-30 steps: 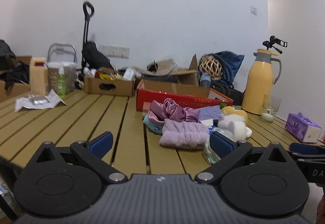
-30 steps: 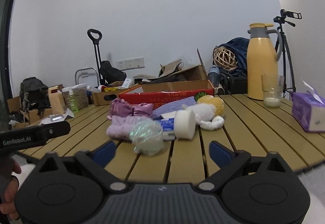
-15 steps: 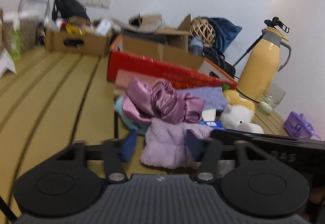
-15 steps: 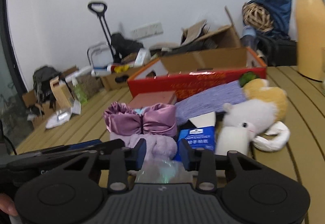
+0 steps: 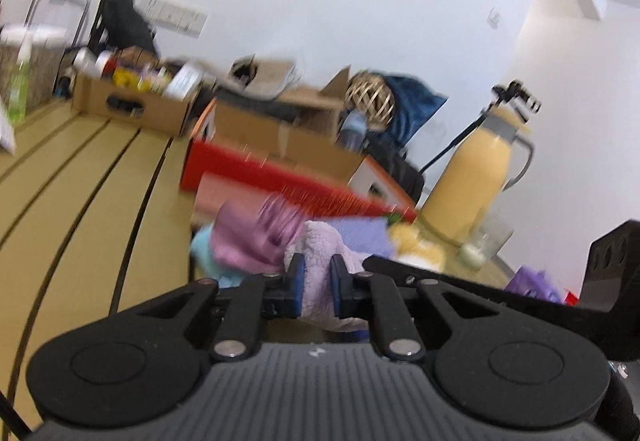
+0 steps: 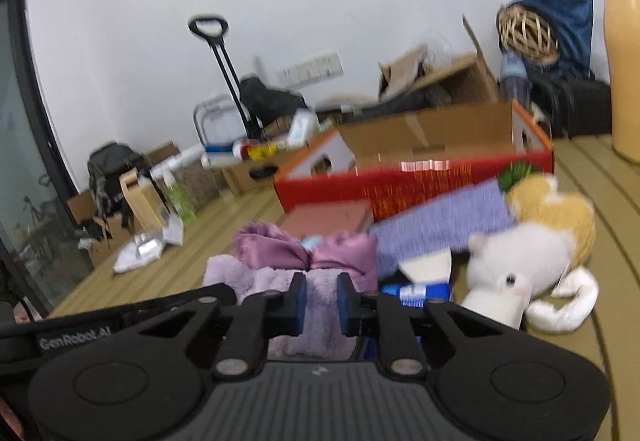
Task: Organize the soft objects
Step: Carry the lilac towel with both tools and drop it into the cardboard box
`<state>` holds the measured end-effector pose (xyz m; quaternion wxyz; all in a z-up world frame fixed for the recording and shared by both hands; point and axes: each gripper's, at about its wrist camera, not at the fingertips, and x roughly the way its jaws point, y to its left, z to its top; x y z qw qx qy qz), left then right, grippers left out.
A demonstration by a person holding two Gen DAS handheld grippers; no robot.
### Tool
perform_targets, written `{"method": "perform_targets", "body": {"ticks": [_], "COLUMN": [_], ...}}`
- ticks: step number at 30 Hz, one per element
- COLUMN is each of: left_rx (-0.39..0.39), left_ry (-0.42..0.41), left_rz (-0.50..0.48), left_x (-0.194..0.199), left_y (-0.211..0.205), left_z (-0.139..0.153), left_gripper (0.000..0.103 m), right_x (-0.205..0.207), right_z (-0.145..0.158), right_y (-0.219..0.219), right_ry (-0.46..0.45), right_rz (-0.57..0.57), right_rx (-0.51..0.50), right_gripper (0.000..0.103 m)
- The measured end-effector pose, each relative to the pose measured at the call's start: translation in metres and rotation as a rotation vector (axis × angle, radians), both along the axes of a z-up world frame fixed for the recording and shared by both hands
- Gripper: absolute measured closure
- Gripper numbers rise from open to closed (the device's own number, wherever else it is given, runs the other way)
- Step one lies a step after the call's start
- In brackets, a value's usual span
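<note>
A fluffy lilac cloth (image 5: 320,241) (image 6: 228,273) lies at the near edge of a pile of soft things on the slatted wooden table (image 5: 100,201). My left gripper (image 5: 316,287) is shut on one part of it. My right gripper (image 6: 322,301) is closing, with the same cloth filling the gap between its pads. Behind the cloth sit a purple satin piece (image 6: 304,251) (image 5: 256,237), a lilac towel (image 6: 444,217), a white plush (image 6: 516,273) and a yellow plush (image 6: 560,217). Each gripper shows as a black bar in the other's view.
A red cardboard box (image 6: 400,181) (image 5: 256,169) stands open behind the pile, with a pink box (image 6: 332,217) in front of it. A blue carton (image 6: 420,291) lies beside the cloth. A yellow thermos (image 5: 476,177), a glass (image 5: 484,241) and a purple tissue box (image 5: 532,281) stand at the right.
Both grippers went from wide open to closed around the lilac cloth while moving forward into the pile. The left view has tilted and the cloth now sits higher.
</note>
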<state>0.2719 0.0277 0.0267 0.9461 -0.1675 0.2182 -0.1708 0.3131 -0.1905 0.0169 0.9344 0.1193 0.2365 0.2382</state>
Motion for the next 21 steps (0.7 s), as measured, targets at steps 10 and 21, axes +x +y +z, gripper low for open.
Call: {"method": "perform_targets", "body": {"ticks": [10,21], "left_rx": [-0.031,0.015], "left_ry": [-0.086,0.115], "left_rz": [-0.044,0.006], "left_x": [0.078,0.309], "left_y": [-0.005,0.010], "left_z": [0.082,0.075], "left_gripper": [0.090,0.090], "right_x": [0.054,0.289], "right_z": [0.080,0.097], "right_y": [-0.021,0.003], "right_ry": [-0.113,0.104], "right_rz": [-0.009,-0.027], "right_rx": [0.066,0.077], "right_gripper": [0.090,0.090]}}
